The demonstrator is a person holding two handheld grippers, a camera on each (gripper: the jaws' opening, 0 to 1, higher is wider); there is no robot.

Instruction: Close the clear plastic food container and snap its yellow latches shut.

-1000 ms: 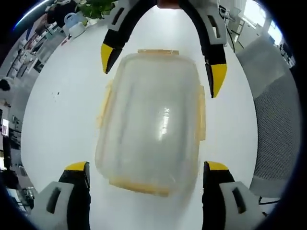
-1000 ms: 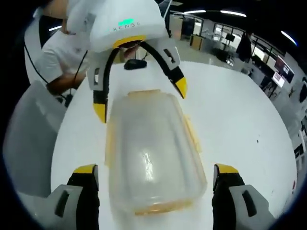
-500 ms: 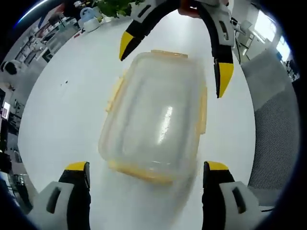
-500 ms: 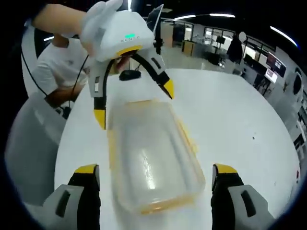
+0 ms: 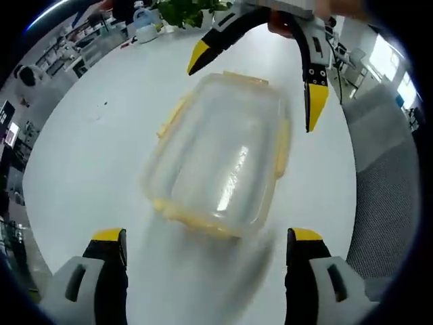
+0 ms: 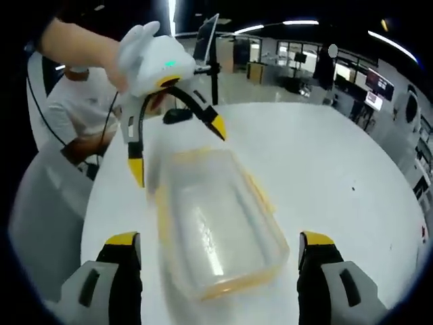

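The clear plastic container (image 5: 216,159) lies on the white table (image 5: 88,135) with its lid on. Yellow latches (image 5: 281,150) run along its sides; the blur hides whether they are snapped. My left gripper (image 5: 206,237) is open, its yellow-tipped jaws short of the container's near end. My right gripper (image 5: 257,82) hangs open over the far end. In the right gripper view the container (image 6: 220,233) lies ahead of my open right gripper (image 6: 219,238). There my left gripper (image 6: 177,147), held by a hand, hovers open above the container's far end. Neither touches it.
A grey chair (image 5: 389,176) stands by the table's edge, seen also as the chair (image 6: 40,203). A potted plant (image 5: 183,10) and small items sit at the far rim. A person in a white shirt (image 6: 84,108) stands behind the table, near a black object (image 6: 177,115).
Both grippers have pulled back and up from the container, which now looks smaller and further off in both views. Both stay open. The container lies where it was.
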